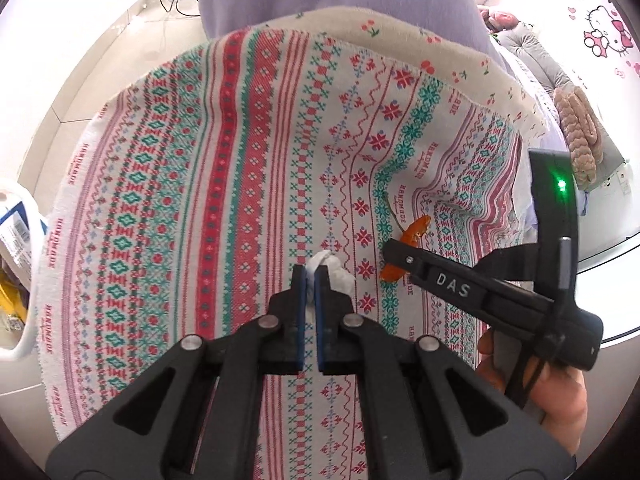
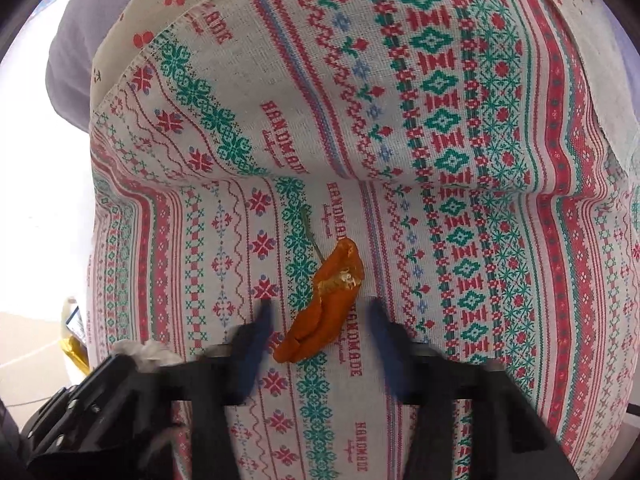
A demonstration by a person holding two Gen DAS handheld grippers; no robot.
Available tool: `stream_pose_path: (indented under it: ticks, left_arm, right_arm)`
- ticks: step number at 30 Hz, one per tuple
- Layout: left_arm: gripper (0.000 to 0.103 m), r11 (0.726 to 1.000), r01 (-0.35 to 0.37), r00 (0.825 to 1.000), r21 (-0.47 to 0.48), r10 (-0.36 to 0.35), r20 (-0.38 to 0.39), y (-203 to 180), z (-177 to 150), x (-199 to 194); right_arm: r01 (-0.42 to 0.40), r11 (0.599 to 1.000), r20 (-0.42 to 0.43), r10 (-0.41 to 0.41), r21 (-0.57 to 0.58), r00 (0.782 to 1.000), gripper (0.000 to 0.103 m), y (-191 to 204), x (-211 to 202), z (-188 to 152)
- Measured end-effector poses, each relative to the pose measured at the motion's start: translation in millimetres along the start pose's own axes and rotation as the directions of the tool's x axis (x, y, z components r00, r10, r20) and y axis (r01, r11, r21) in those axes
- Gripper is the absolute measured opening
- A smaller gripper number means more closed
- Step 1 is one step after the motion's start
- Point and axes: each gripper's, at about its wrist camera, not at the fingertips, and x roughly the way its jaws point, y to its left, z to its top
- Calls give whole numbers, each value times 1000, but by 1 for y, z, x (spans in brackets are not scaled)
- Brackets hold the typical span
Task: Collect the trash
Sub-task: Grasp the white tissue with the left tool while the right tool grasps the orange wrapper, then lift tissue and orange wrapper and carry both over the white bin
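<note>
Jaws on the left hand-held gripper (image 1: 310, 280) are pinched together on a crumpled white tissue (image 1: 334, 271), held just above the patterned cloth (image 1: 224, 184) over the tabletop. At its 2 o'clock, the right hand-held gripper (image 2: 320, 316) has its blue fingers (image 2: 262, 320) spread wide, straddling an orange peel (image 2: 324, 304) that lies on the cloth between them; contact I cannot tell. "DAS" is printed on the right tool, and "HANDMADE" repeats along the cloth's stripes.

Bright, even daylight – fisheye bending and dark vignette at edges – right-wrist jaws motion-blurred, left view sharp.
</note>
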Motion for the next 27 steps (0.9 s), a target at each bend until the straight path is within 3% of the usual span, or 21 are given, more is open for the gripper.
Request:
stream_pose_path:
  ticks: [2, 3, 7, 27]
  left_arm:
    - [5, 1000, -1, 1000, 1, 1, 4, 0, 1, -6]
    - [5, 1000, -2, 1000, -1, 2, 7, 4, 1, -9]
    - [5, 1000, -1, 1000, -18, 1, 16, 11, 1, -19]
    - [5, 993, -113, 991, -17, 114, 72, 47, -4, -54]
  right_arm:
    - [-21, 1000, -5, 21, 8, 1000, 23, -3, -2, 2]
    - [-71, 997, -21, 71, 2, 997, 20, -1, -3, 3]
    - [-103, 994, 8, 103, -27, 995, 19, 8, -13, 5]
    - [-165, 965, 42, 177, -204, 983, 19, 117, -7, -15]
